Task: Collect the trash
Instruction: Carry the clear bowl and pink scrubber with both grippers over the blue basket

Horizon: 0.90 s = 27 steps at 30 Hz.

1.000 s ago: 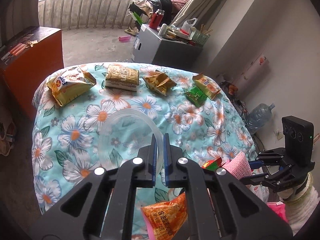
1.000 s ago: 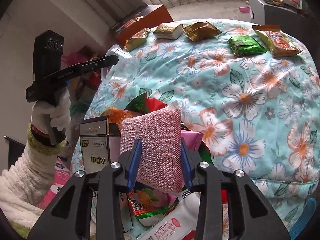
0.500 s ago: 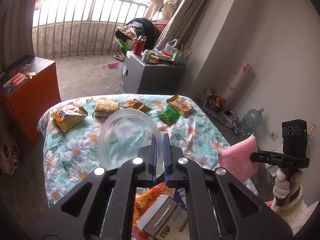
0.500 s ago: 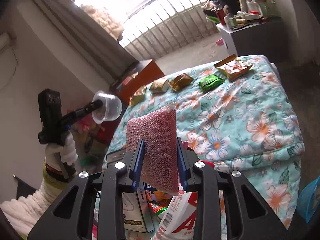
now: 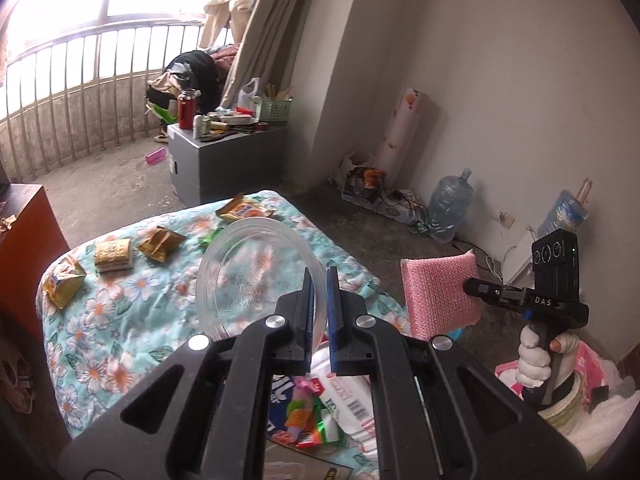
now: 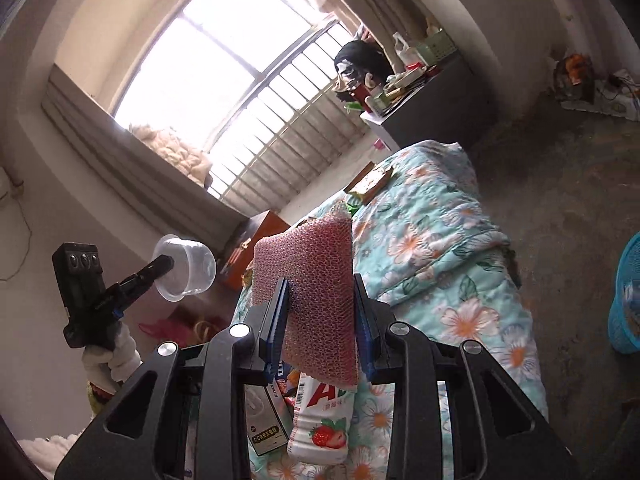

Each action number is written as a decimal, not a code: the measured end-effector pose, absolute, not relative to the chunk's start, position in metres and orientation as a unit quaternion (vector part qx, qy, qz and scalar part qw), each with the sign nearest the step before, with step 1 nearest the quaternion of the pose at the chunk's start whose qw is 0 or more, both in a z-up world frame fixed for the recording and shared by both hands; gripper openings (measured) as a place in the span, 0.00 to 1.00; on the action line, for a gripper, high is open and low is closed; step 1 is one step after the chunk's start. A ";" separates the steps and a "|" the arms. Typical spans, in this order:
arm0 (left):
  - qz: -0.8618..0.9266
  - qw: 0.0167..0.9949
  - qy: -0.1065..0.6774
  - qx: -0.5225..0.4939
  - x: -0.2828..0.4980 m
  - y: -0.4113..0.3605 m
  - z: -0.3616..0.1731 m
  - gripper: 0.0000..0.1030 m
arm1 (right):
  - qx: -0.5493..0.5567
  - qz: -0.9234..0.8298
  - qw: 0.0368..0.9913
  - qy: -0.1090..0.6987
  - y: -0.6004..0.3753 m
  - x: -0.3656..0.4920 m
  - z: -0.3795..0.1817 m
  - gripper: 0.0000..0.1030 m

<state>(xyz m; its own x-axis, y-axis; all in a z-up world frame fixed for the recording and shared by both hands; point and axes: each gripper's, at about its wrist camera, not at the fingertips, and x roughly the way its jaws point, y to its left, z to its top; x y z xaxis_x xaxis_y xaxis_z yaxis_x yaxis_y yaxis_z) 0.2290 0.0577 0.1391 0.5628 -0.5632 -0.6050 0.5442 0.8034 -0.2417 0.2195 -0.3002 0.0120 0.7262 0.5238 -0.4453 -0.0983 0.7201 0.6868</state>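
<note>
Clear plastic is the weak point: the left gripper (image 5: 319,312) has its fingers clenched on only the thin rim of the plastic container (image 5: 256,276), which hangs in the air above the bed (image 5: 120,344). A sideways swing could lever the rim out, or the pinch could crack it. The right gripper (image 6: 320,320) has just been closing and grasps the pink sponge (image 6: 316,296) across its soft middle; it may squirm loose. The blue basket (image 6: 626,304), probably the bin, stands well apart on the floor, so either piece could drop short.
</note>
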 end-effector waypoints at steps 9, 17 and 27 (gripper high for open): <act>-0.392 0.846 0.360 0.029 0.220 -0.052 0.130 0.04 | 0.360 0.109 0.878 0.295 -0.360 0.182 0.001 0.29; -0.430 0.817 0.376 0.074 0.219 -0.140 0.111 0.04 | 0.385 0.043 0.879 0.277 -0.414 0.159 -0.017 0.29; -0.466 0.780 0.401 0.119 0.224 -0.236 0.079 0.04 | 0.429 -0.031 0.864 0.261 -0.474 0.127 -0.051 0.29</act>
